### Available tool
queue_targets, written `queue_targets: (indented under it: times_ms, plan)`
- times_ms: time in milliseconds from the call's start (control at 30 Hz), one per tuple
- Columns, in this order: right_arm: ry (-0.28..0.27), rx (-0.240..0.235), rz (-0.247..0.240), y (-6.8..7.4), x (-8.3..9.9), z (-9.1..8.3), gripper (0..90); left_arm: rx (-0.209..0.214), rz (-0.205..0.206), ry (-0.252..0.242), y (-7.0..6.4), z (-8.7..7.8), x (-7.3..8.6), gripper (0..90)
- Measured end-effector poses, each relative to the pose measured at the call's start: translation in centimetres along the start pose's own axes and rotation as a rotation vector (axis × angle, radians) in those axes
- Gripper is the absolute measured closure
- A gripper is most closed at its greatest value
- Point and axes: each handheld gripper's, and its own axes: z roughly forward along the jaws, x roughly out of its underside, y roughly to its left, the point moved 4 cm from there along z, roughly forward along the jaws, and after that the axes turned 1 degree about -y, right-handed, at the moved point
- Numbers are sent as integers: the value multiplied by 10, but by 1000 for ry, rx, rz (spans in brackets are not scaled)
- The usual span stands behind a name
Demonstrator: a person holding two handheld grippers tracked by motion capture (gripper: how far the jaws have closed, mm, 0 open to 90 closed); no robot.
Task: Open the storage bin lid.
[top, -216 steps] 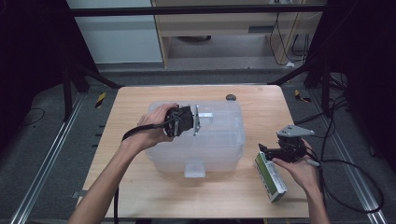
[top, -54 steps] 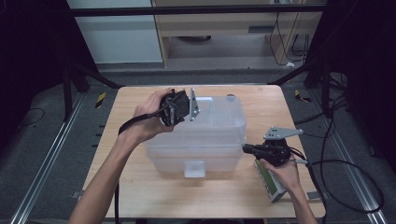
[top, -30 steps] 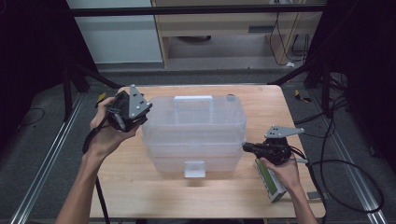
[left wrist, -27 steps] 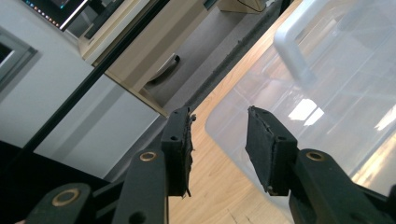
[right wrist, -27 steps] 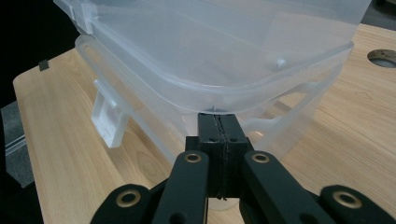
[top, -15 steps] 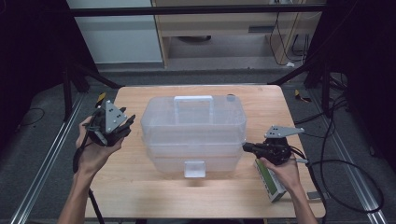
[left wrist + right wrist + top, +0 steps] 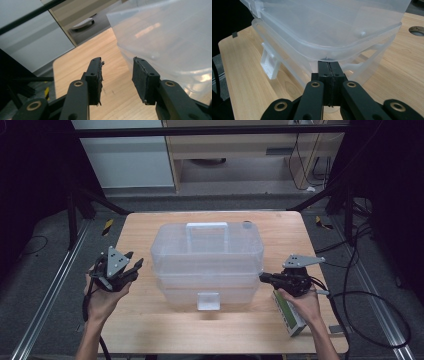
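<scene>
Translucent bin (image 7: 207, 262) | left tongs (image 7: 117, 76) spread, empty | right tongs (image 7: 329, 71) pressed together, tips apparently under rim

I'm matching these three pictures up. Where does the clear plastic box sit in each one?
High view: clear plastic box at table centre.
Left gripper view: upper right, right of the open jaws.
Right gripper view: across the top, above the shut jaws.
Shared landmark: the wooden table.
</scene>
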Motion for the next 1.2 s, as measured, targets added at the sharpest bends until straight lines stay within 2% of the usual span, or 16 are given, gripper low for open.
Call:
queue_targets:
  times_ms: [33, 67, 100, 267, 500, 633, 933, 1200]
  plan:
    - [0, 1, 1, 0, 0, 0, 900, 4, -18, 6, -1, 1, 3, 584]
    - [-2, 2, 0, 0, 0, 0, 900, 4, -18, 6, -1, 1, 3, 583]
    - [-2, 1, 0, 0, 0, 0, 900, 9, 1, 17, -2, 4, 6, 574]
    - [-11, 6, -3, -1, -1, 0, 900, 2, 14, 55, -8, 10, 18, 546]
    - [-22, 7, -4, -1, -2, 0, 900, 21, 2, 51, -11, 11, 22, 531]
    - [-32, 5, -18, 0, -6, 0, 900, 34, 1, 68, -16, 12, 24, 522]
    - [-51, 16, -25, 1, -11, 1, 900, 55, 1, 44, -26, 15, 20, 519]
    - [-76, 24, -37, 1, -17, -1, 900, 49, -38, 6, -28, 13, 15, 521]
